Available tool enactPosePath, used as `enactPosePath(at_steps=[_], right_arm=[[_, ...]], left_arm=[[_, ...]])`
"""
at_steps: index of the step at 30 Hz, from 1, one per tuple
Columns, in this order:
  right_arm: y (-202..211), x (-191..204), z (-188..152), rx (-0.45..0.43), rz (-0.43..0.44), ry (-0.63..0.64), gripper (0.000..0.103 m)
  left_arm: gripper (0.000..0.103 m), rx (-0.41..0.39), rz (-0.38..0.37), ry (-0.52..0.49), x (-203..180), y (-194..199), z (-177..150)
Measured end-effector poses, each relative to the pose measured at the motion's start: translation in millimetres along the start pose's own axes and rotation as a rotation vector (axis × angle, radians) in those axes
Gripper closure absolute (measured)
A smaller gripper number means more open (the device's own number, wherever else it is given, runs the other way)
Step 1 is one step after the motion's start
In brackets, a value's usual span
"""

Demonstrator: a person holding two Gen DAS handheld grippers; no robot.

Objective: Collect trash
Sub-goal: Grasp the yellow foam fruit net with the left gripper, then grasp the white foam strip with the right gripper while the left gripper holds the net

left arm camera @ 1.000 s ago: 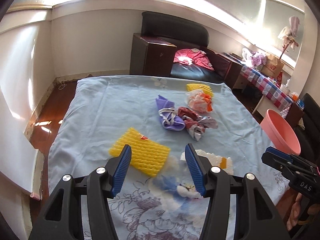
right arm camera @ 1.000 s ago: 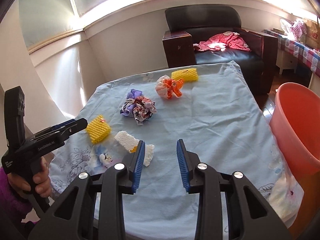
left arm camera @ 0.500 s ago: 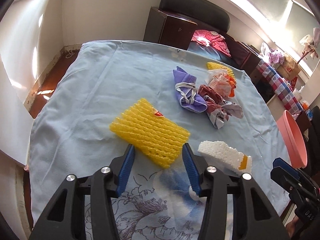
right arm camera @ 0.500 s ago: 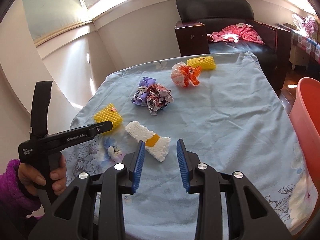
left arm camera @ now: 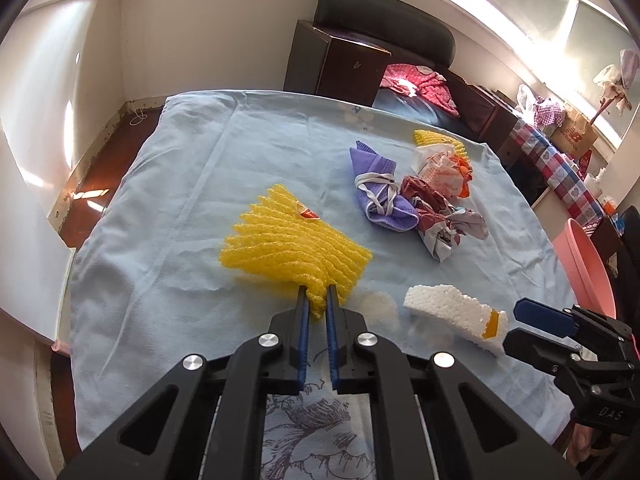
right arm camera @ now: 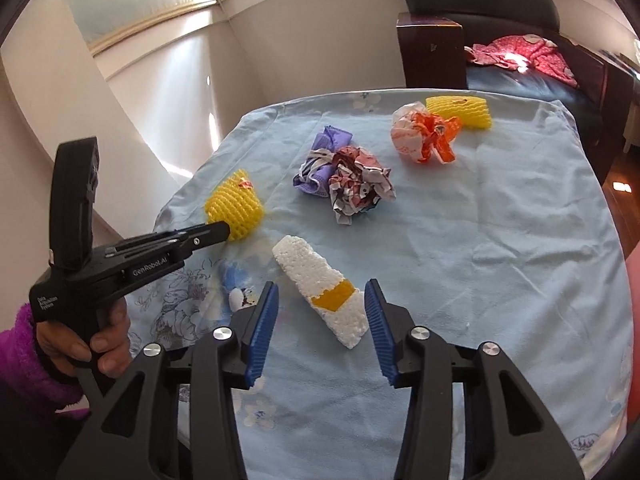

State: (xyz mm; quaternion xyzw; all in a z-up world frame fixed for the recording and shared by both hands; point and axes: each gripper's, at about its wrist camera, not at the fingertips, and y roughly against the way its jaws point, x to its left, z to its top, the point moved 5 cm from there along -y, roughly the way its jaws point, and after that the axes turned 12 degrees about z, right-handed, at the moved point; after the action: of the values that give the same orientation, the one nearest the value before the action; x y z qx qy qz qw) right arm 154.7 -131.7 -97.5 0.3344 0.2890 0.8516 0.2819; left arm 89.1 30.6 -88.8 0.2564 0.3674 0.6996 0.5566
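The left gripper was clamped on only a corner of the yellow foam net, which might slip free, while the right gripper, jaws opening, straddled the white foam sleeve untouched.

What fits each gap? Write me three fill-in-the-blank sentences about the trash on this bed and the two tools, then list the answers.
1. The left tool is shut on the ____ foam net.
2. The white foam strip between the right tool's opening jaws has a ____ band.
3. The purple mask touches a crumpled ____.

Missing words: yellow; yellow; wrapper
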Motion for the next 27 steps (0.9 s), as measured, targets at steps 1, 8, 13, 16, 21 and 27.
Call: enactPosePath(at_steps=[1, 8, 13, 16, 21, 27], right_arm=[[-4, 1, 1, 0.024, -0.011, 0.026, 0.056], [-26, 2, 2, 0.147, -0.086, 0.175, 0.054], [-25, -6, 1, 0.127, -0.098, 0.141, 0.054], [-24, -10, -1, 0.105, -0.089, 0.112, 0.059], [-21, -13, -4, 0.083, -0.076, 0.072, 0.066], [-5, -12, -10, 0.032, -0.060, 0.026, 0.066]], left_arm=[[0.096, -0.003, -0.004, -0.002, 0, 1, 0], [0.096, 0.003, -0.021, 0.007, 4, 2, 0], [0.096, 0.002, -0.022, 0.014, 5, 3, 0], [0.096, 0.000, -0.024, 0.013, 4, 3, 0], [0.096, -0.011, -0.024, 0.005, 1, 8, 1], [0.096, -0.027, -0.032, -0.009, -6, 16, 2]])
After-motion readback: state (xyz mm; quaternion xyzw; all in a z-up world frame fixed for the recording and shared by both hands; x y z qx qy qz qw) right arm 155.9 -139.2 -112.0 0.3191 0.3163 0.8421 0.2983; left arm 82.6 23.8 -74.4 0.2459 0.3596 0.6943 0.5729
